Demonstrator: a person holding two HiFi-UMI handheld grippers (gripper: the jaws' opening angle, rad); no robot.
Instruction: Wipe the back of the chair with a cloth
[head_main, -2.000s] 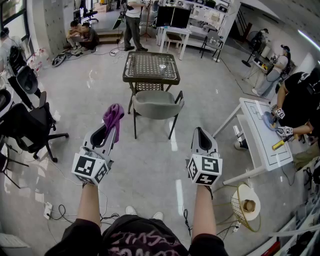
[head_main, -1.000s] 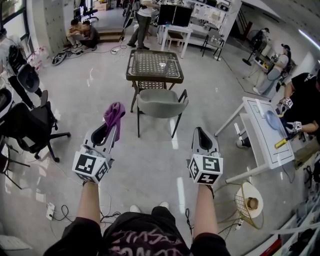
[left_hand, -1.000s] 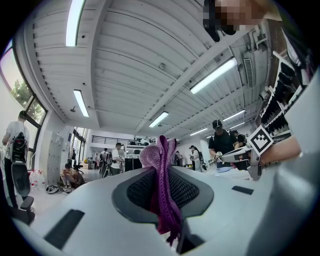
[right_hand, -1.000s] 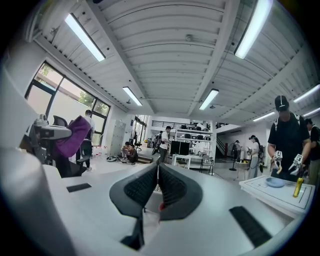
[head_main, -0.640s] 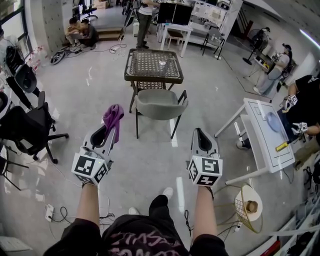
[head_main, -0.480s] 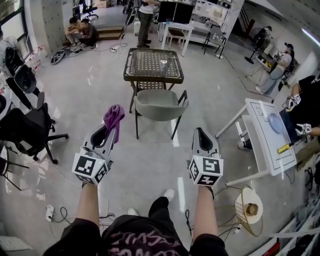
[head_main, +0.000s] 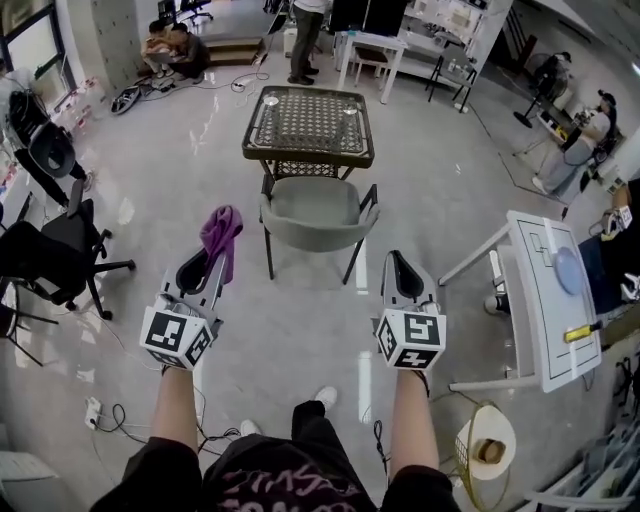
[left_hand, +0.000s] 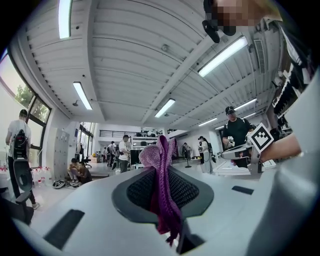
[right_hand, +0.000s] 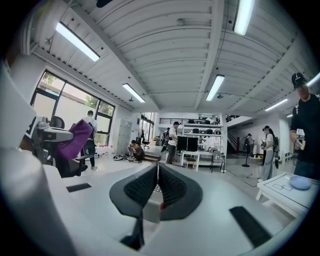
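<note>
A grey chair (head_main: 316, 214) with black legs stands ahead of me, its back towards me, pushed up to a dark wicker table (head_main: 308, 123). My left gripper (head_main: 212, 262) is shut on a purple cloth (head_main: 220, 232) that sticks up from its jaws; the cloth (left_hand: 161, 187) hangs between the pads in the left gripper view. My right gripper (head_main: 398, 270) is shut with nothing in it, its pads (right_hand: 171, 186) pressed together. Both grippers hover over the floor, short of the chair. From the right gripper view the cloth (right_hand: 74, 140) shows at the left.
A black office chair (head_main: 60, 248) stands at the left. A white table (head_main: 550, 300) stands at the right, with a wire basket (head_main: 487, 452) near its foot. Cables (head_main: 110, 420) lie on the floor at lower left. People stand and sit at the far end (head_main: 178, 45).
I have stepped forward: the chair and wicker table sit lower and nearer in view. Both grippers keep their pose, the cloth still held.
</note>
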